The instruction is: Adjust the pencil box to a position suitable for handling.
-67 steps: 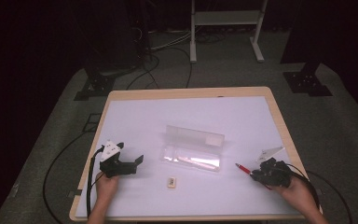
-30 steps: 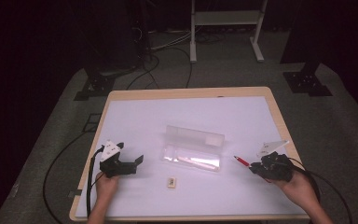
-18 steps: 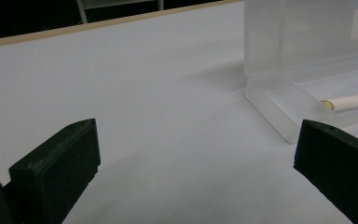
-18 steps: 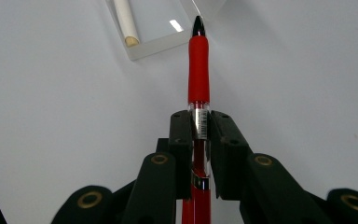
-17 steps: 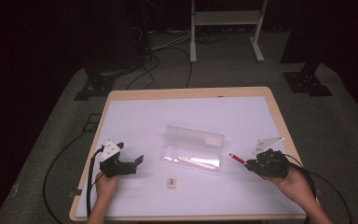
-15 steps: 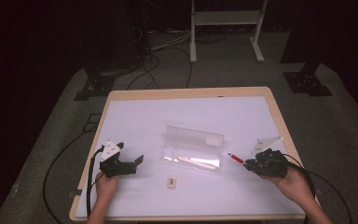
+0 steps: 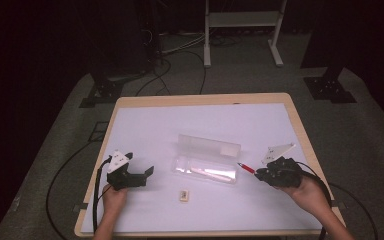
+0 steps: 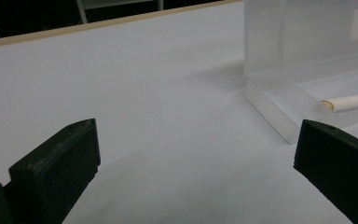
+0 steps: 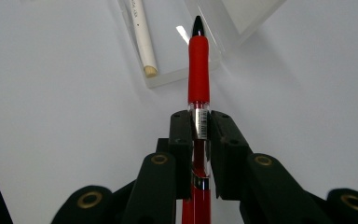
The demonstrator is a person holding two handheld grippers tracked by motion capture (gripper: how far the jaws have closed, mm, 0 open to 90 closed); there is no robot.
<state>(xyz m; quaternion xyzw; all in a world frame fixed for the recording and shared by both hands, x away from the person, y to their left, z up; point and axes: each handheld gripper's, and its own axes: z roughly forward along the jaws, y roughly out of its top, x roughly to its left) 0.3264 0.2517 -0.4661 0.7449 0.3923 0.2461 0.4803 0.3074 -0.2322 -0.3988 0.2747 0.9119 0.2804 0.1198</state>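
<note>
I'm looking down on the white table [image 7: 145, 125], and at its centre lies the clear plastic case [image 7: 207, 160], lid stood up along its far side, tray open toward me. It looks light and rigid, slick-walled, likely to skid if nudged. A cream pen [image 9: 140, 35] already lies in the tray. A small tan eraser [image 7: 183, 195] sits near the case, at about 7 o'clock from it.

My left gripper [image 7: 142, 176] rests at 9 o'clock from the case, jaws spread wide with nothing between them.

My right gripper [image 7: 258, 173] sits at 3 o'clock from the case, jaws pinched on the red pen [image 9: 198, 65], clamped on the clear barrel just behind the red rubber grip. The tip points at the tray's near corner, roughly 12 o'clock in the right gripper view. I judge the pen light, stiff and smooth; it could swivel, so holding mid-barrel seems right.
</note>
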